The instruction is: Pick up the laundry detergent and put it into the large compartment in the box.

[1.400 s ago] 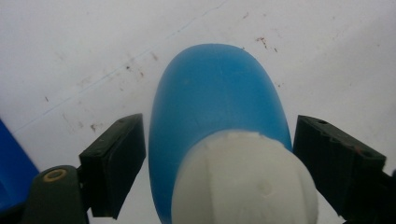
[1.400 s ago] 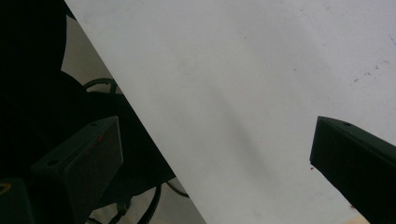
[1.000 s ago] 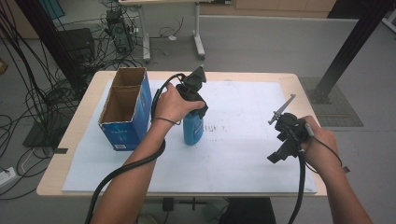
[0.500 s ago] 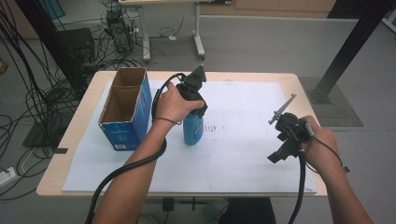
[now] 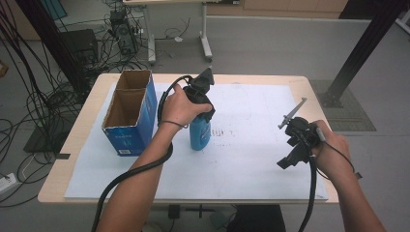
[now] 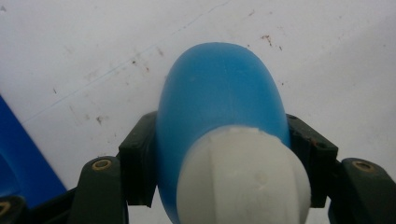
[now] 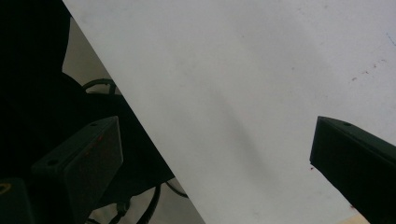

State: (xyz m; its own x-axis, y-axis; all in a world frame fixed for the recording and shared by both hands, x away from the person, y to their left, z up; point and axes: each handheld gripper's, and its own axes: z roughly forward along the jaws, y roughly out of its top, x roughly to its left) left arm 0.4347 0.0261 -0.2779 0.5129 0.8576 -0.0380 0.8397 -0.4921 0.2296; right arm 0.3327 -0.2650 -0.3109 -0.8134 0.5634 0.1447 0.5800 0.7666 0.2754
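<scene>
A blue bottle point(image 5: 199, 134) with a white cap stands upright on the white sheet, just right of the blue box. My left gripper point(image 5: 202, 113) comes down on it from above and is shut on its upper body. In the left gripper view the black pads point(image 6: 138, 157) press on both sides of the blue bottle point(image 6: 219, 93), below the white cap point(image 6: 243, 182). My right gripper point(image 5: 290, 152) is held in a hand near the table's right front, apart from the bottle. Its jaws stand wide open over the sheet's edge, with nothing in the right gripper point(image 7: 217, 158).
An open-topped blue cardboard box point(image 5: 128, 116) with two compartments stands at the left of the table; its side point(image 6: 18, 163) lies close to the bottle. A white paper sheet point(image 5: 241, 164) covers most of the wooden table point(image 5: 72, 150). Cables and equipment lie on the floor behind.
</scene>
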